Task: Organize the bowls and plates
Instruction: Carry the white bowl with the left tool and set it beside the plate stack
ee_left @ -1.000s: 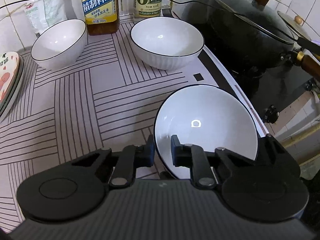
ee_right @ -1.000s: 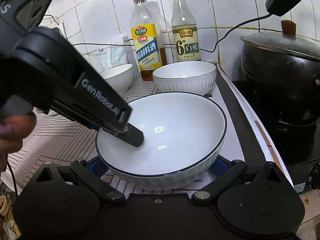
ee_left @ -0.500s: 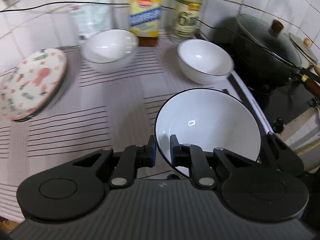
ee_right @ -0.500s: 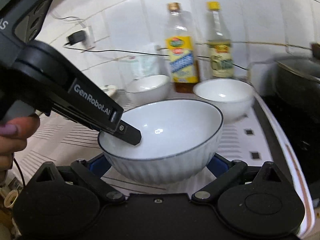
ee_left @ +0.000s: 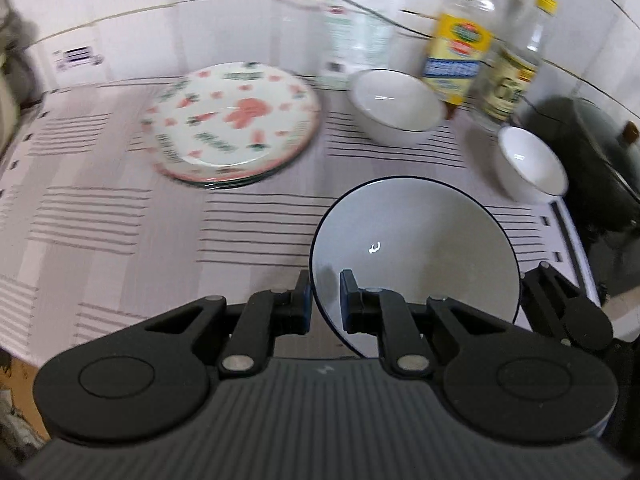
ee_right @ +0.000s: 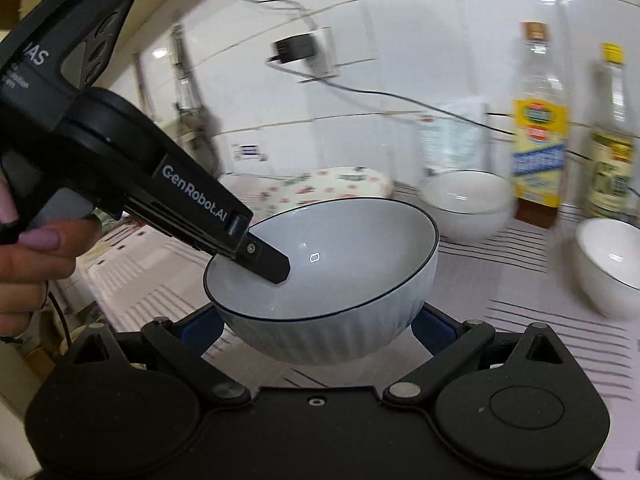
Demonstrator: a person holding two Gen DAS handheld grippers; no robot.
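A large white bowl with a dark rim (ee_left: pixel 416 252) (ee_right: pixel 332 280) is lifted above the counter. My left gripper (ee_left: pixel 323 304) is shut on its near-left rim, one finger inside (ee_right: pixel 268 264), one outside. My right gripper (ee_right: pixel 320 328) is spread wide around the bowl's ribbed base, blue pads at either side; I cannot tell whether they press it. Two more white bowls (ee_left: pixel 394 106) (ee_left: pixel 528 164) stand at the back right. A stack of pink-patterned plates (ee_left: pixel 232 124) lies at the back left.
Two bottles (ee_left: pixel 460 44) (ee_left: pixel 512 68) and a white bag (ee_left: pixel 352 36) stand against the tiled wall. A black wok with a lid (ee_left: pixel 600 152) sits on the stove to the right. A plug and cable (ee_right: pixel 296 50) hang on the wall. The striped counter (ee_left: pixel 120 220) ends at the left.
Both grippers have carried the bowl up and to the left. The plates have come into view centre-left; the wok and the other bowls have shifted right.
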